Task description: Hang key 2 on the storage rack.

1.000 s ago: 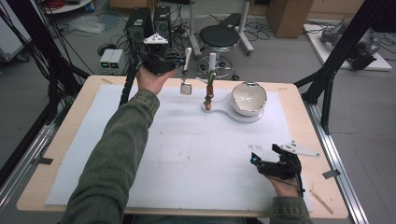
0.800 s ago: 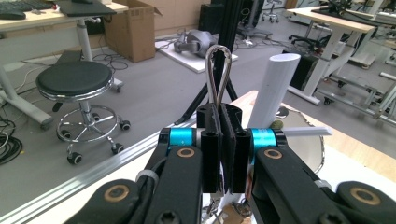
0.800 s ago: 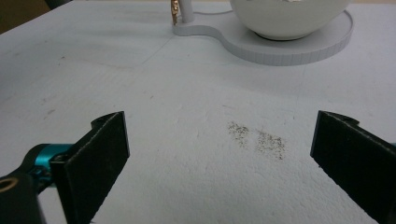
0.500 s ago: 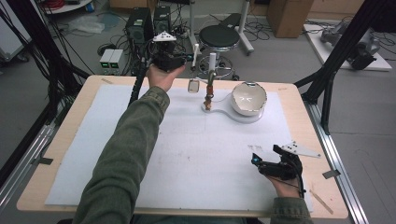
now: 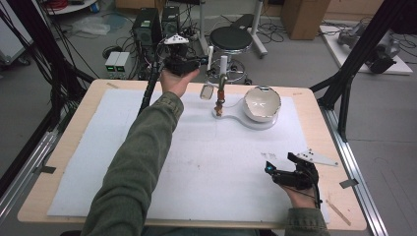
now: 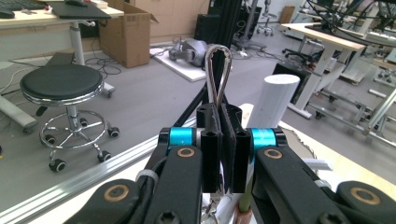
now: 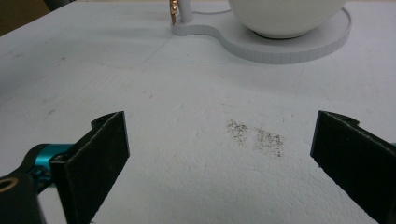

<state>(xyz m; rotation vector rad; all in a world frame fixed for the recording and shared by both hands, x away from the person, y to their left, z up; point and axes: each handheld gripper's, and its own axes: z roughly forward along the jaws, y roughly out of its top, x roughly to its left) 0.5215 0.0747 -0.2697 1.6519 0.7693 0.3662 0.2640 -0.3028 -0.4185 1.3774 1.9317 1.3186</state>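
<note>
My left gripper [image 6: 223,154] has its fingers clenched on a wire loop [image 6: 218,70]; right gripper [image 5: 281,169] released; white bowl [image 5: 263,102] looks empty.

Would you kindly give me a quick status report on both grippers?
Left gripper shut on wire loop. Right gripper open above table. Bowl clear.

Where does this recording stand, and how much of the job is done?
Done: the left gripper is shut on a metal wire loop, held up beside the stand. In hand: carrying it. Left: placing it somewhere; the right gripper sits open and idle.
</note>
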